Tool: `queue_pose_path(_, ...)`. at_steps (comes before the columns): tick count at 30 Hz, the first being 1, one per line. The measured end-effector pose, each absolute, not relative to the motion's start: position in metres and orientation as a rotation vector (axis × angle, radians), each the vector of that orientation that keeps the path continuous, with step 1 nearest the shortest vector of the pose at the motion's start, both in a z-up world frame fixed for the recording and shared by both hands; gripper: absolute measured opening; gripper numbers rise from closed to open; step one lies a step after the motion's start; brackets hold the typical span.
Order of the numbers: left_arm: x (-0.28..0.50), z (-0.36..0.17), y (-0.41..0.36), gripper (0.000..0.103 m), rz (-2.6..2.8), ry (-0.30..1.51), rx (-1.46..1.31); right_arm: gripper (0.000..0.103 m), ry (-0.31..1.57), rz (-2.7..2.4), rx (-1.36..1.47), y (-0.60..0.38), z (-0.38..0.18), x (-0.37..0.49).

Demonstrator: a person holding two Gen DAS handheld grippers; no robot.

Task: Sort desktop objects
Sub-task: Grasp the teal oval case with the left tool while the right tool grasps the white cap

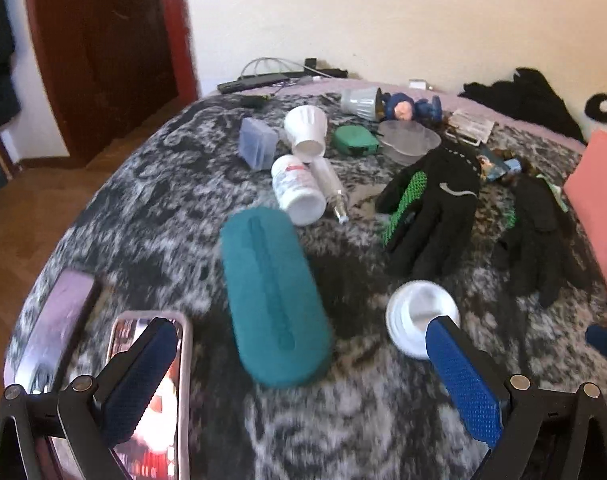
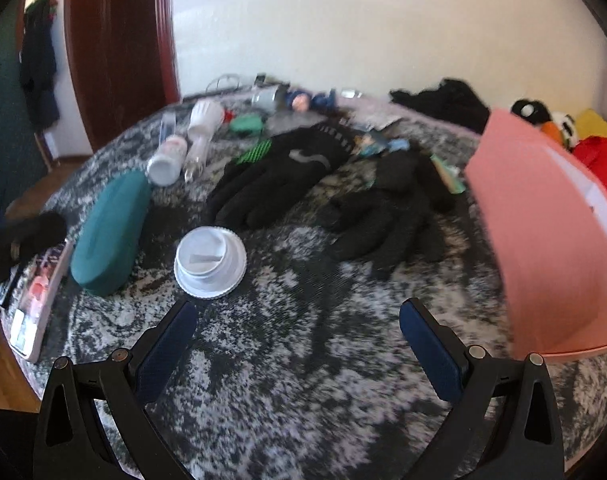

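- Left gripper [image 1: 299, 344] is spread wide with nothing between the fingers, hanging just over the near part of a fuzzy black-and-white blanket [image 1: 151, 200].
- Right under it, between the two blue pads, lies a teal zip case [image 1: 273, 300], long side running away from the camera. It looks a bit blurry.
- The left finger sits over a phone [image 1: 183, 360] with its screen lit; just left of that is a purple flat thing [image 1: 59, 320], can't tell what it is.
- A white lid [image 1: 407, 312] lies upside down by the tip of the right finger. From the right wrist view, that same lid [image 2: 210, 262] is just ahead of the right gripper [image 2: 297, 326], which is also wide open and holding nothing.
- Past the teal case [image 2: 111, 232] there's a white pill bottle [image 1: 297, 186] on its side, touching a clear tube-like thing [image 1: 333, 184].
- Further back: a white cup-shaped thing [image 1: 307, 128], a bluish clear box [image 1: 257, 142], a small green pouch [image 1: 353, 140] and a clear bowl [image 1: 409, 142].
- Two black gloves in the middle: one with green trim [image 2: 279, 172], the other plain [image 2: 383, 208] just to its right, near but not overlapping as far as I can see.
- A pink bin [image 2: 543, 240] stands at the right edge, tilted in the fisheye.
- A little blue doll [image 1: 403, 108] lies near the wall.
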State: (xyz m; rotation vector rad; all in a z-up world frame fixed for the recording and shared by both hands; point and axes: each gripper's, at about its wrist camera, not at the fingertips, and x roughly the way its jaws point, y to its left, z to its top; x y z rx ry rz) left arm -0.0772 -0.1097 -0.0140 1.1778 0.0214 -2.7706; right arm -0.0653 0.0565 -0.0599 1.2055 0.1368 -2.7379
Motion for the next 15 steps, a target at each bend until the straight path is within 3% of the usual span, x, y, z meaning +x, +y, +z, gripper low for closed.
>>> queue_pose_path(4,-0.110,-0.021,-0.113,0.103,-2.744,-0.038,1.210,0.103,0.137,-2.682,1.273,0.050,-0.076,-0.083)
queue_pose_path(15,-0.166,-0.065,-0.130,0.103,-2.604,0.055,1.502,0.103,0.121,-2.592,1.305,0.026,-0.090,-0.115)
